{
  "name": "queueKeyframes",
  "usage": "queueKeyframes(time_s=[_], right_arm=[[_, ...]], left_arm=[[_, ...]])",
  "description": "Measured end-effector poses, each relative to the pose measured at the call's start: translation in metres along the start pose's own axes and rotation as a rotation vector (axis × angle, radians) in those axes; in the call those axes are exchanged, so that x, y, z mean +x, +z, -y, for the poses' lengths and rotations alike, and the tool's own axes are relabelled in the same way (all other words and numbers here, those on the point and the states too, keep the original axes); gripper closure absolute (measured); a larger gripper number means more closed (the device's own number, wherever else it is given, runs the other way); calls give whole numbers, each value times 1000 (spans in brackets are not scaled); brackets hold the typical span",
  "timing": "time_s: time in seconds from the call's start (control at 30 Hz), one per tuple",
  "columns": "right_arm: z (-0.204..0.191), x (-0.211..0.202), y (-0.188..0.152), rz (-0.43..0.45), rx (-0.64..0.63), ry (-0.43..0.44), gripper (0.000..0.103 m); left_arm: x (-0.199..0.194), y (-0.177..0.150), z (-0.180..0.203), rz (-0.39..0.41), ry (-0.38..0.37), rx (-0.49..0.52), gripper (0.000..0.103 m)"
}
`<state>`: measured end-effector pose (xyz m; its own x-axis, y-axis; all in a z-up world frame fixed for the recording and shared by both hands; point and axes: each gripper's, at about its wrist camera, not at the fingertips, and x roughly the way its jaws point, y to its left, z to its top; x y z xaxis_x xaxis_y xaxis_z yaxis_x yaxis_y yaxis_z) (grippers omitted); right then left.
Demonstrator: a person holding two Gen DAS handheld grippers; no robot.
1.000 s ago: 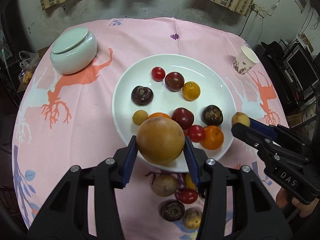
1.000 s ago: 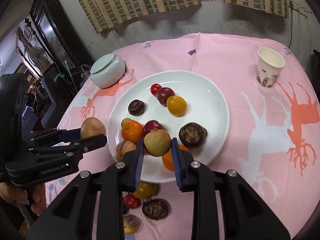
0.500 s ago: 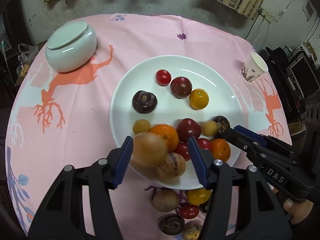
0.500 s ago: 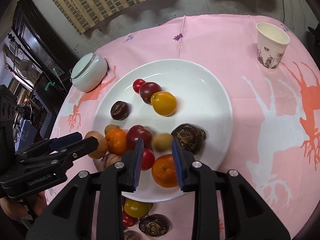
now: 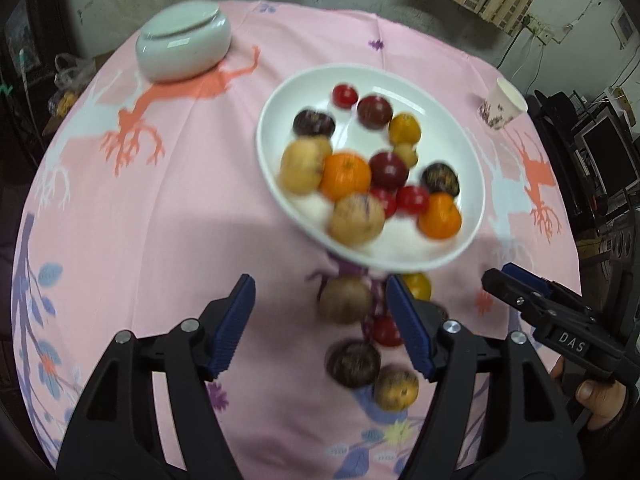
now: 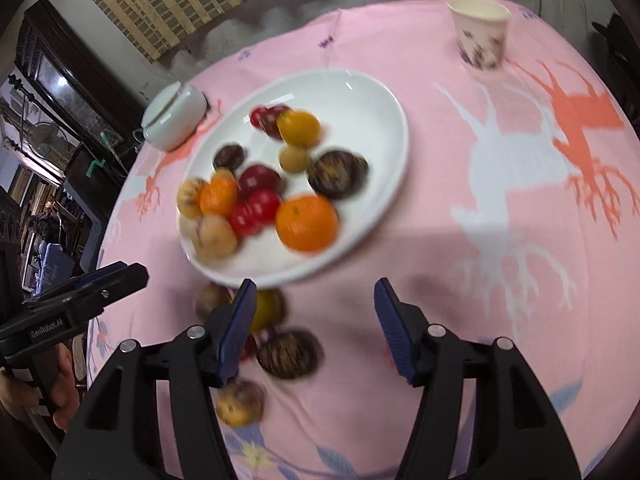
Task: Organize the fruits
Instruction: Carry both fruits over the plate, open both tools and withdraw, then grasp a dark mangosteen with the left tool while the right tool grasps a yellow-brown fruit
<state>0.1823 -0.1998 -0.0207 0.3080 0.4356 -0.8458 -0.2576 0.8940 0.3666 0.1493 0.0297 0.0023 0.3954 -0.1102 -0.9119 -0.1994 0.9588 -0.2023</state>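
Five or so blurry loose fruits point(image 5: 346, 300) sit on the pink cloth near the round white plate point(image 5: 474, 184); left gripper point(image 5: 320, 320), spread and empty, looks nearer than the equally spread right gripper point(image 6: 312, 316).

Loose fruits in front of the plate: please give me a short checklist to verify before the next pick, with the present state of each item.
1. Left hand-held gripper open and holding nothing: ok.
2. Right hand-held gripper open and holding nothing: ok.
3. Loose fruits on the tablecloth, such as the tan fruit and the dark fruit: ok.
4. White plate has free space at its far side: ok.
5. Sharp view for aiming: not ok, both views are blurred.
6. Paper cup upright, away from the fruits: ok.
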Motion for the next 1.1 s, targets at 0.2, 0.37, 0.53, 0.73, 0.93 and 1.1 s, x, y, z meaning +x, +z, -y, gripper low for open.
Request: queueKeyframes(time_s=[0.2,0.37,0.53,0.73,0.93,1.1], right_arm=[[10,-8,-41,-62,23,-13,40],[2,-15,-61,-77,-3,-2,40],[-27,-10,-77,-91,-123,0,40],[-57,2,-92,-119,-229,15,40],[-71,13,-92,-133,-262,10,40],[-83,22,-89,-134,-289,0,40]], left_arm=[[1,-42,-9,-59,21,-27,30],[-5,-62,-11,-76,31,-29,29],[-11,-72,-17,-77,41,-41,28],[-16,-81,-27,-75,46,-67,28],[-17,-88,-32,-80,50,-76,27],[-19,-92,-36,-80,52,-78,27]])
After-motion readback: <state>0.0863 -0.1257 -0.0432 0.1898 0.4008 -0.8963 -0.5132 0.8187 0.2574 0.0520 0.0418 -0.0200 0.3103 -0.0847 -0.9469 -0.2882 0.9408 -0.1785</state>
